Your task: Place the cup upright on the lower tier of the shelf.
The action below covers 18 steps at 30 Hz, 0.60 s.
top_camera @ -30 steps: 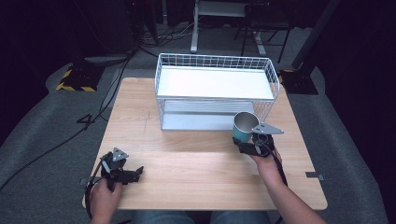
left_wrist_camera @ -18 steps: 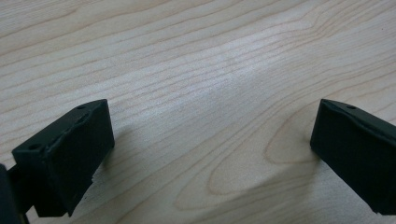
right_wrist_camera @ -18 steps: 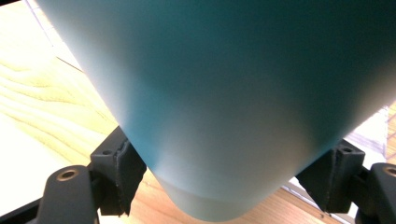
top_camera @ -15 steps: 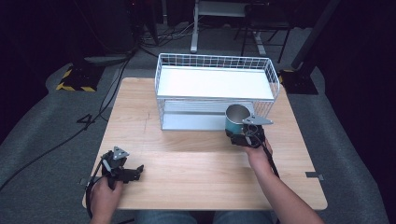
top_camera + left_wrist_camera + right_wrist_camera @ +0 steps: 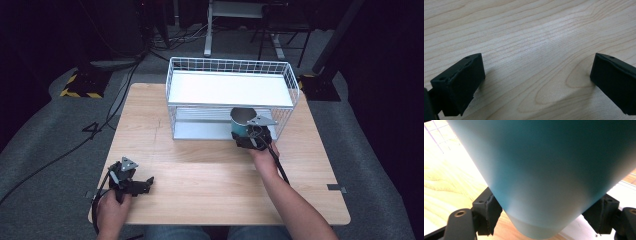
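Right fingers [image 5: 544, 217] are clamped on a teal cup [image 5: 241, 121], one pad [image 5: 487, 211] each side of its base in the right gripper view; the cup sits upright, mouth up, just right of centre in the high view, at the front of a white wire rack [image 5: 230, 97] w/ two shelves. Left fingers [image 5: 536, 82] stand wide w/ nothing between them, resting low on bare wood; in the high view that gripper [image 5: 129, 179] lies at lower left, well apart from cup & rack. Progress, as a judgement: pick-up is done, cup is carried and near the rack's lower shelf opening; what's left is prob. easing it in past the front wires, setting it down & letting go. Can't tell if the cup base touches the worktop [image 5: 210, 195] or hangs just above. Worktop is pale wood grain, otherwise bare. Room is dark: grey floor, black cables at upper left, a yellow-black striped mat left of the worktop, a desk frame at top centre.
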{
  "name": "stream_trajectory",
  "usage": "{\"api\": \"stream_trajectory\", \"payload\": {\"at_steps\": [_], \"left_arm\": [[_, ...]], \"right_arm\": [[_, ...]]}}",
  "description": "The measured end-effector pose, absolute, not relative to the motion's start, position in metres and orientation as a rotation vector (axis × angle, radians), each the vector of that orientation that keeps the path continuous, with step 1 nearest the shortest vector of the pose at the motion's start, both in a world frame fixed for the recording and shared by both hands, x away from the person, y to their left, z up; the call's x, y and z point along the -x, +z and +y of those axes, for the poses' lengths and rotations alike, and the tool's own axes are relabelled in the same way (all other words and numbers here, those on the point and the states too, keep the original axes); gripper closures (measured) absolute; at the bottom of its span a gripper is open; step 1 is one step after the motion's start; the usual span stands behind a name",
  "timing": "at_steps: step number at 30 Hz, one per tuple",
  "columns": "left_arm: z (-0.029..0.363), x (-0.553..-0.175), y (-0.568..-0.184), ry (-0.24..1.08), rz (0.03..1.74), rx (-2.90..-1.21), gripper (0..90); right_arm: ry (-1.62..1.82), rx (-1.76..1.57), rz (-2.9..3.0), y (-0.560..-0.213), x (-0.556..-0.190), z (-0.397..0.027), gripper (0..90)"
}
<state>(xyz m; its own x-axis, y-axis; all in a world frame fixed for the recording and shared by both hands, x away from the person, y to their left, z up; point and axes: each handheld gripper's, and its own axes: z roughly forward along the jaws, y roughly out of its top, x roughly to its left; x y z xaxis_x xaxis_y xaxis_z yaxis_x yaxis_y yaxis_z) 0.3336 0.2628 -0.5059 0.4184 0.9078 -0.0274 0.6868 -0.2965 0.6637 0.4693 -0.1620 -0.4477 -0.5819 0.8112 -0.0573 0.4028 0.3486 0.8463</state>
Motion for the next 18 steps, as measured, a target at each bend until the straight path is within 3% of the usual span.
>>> {"api": "stream_trajectory", "payload": {"at_steps": [18], "left_arm": [[0.263,-0.334,-0.506,0.48,1.342,-2.078,0.1]], "right_arm": [[1.149,-1.065,2.132,-0.464,-0.492,-0.136,24.6]]}}
